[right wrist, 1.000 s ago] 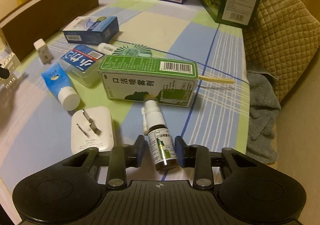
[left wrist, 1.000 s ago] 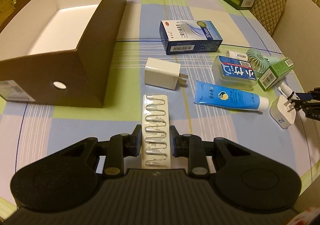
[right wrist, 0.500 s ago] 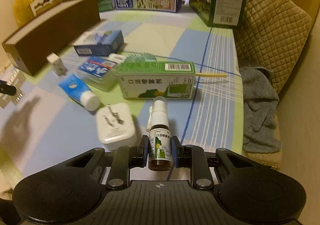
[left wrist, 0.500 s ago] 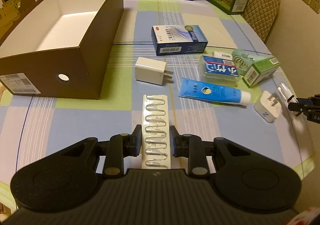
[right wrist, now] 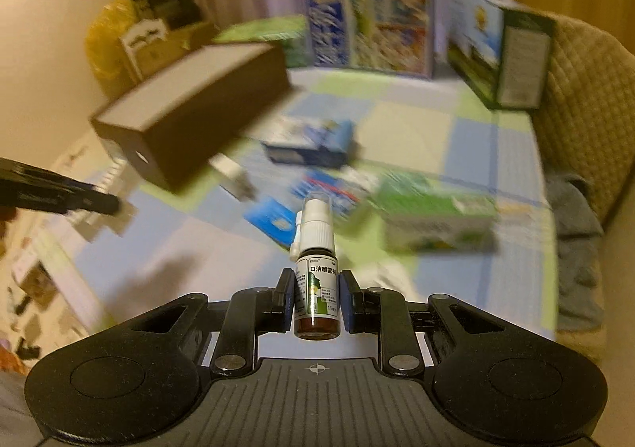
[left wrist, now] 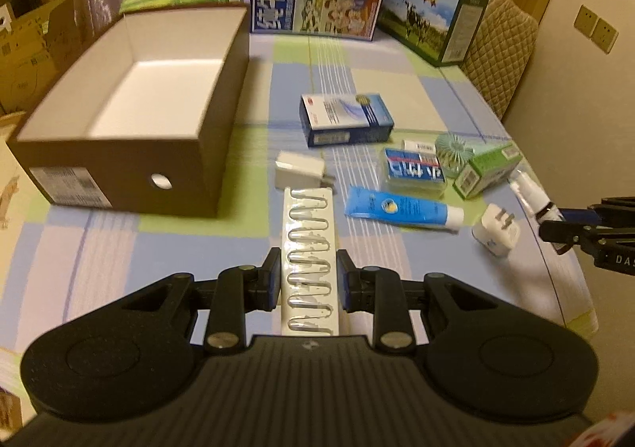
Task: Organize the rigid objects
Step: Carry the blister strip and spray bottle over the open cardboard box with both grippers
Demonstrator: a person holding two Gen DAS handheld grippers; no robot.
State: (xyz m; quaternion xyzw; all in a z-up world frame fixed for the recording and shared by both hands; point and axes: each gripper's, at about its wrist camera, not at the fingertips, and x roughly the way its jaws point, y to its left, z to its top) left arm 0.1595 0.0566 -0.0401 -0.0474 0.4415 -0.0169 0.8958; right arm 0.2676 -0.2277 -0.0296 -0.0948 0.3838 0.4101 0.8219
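The left tool (left wrist: 308,280) is clamped on a white blister strip (left wrist: 308,248) of clear elongated capsules, lifted above the checked worktop (left wrist: 119,248). At ten o'clock from it sits an open brown box (left wrist: 131,153) with a white interior. The right tool (right wrist: 316,298) grips a small brown spray bottle (right wrist: 316,288) upright by its green-and-white label, white nozzle under a clear cap, off the worktop; surroundings there are blurred.

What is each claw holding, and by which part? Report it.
The left claw clamps the blister strip across its long edges, near its near end. The right claw clamps the spray bottle by its labelled body, nozzle pointing away.
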